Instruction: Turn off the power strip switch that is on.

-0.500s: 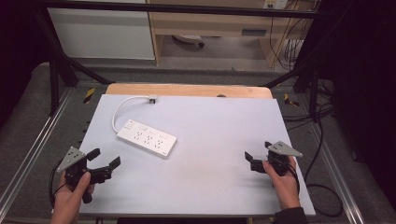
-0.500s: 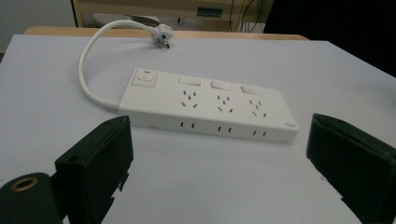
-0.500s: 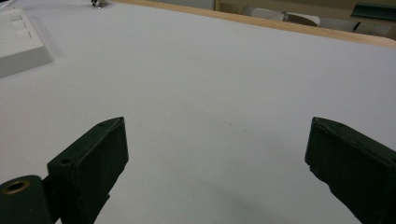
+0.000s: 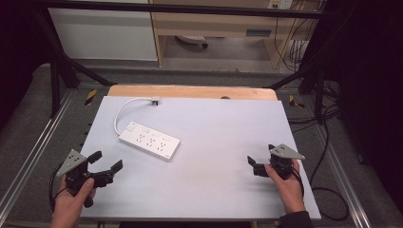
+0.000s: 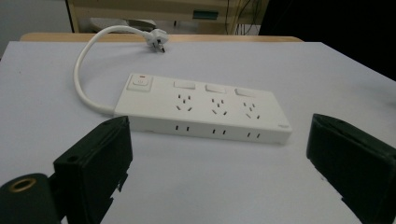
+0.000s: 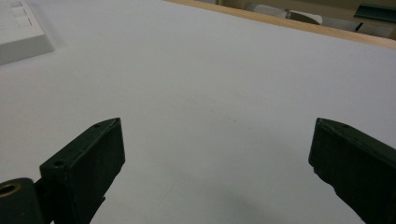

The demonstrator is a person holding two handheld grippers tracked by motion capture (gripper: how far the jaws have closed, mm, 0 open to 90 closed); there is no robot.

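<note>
A white power strip (image 4: 149,140) lies flat on the pale table top (image 4: 218,137), left of centre, with three sockets, switches and a curved white cord ending in a plug (image 4: 154,100) near the far edge. In the left gripper view the power strip (image 5: 201,109) sits just ahead of the jaws. My left gripper (image 4: 105,160) is held at the table's near left corner, open and empty. At the near right, my right gripper (image 4: 259,159) is open too, nothing between its jaws. A corner of the power strip (image 6: 21,32) shows in the right gripper view.
A wooden strip (image 4: 190,91) runs along the table's far edge. Black frame bars (image 4: 57,71) stand at the sides, and cables (image 4: 328,142) trail on the floor to the right. A cabinet and shelf (image 4: 214,28) lie beyond the table.
Both grippers have kept their places at the near corners; nothing on the table has moved.
</note>
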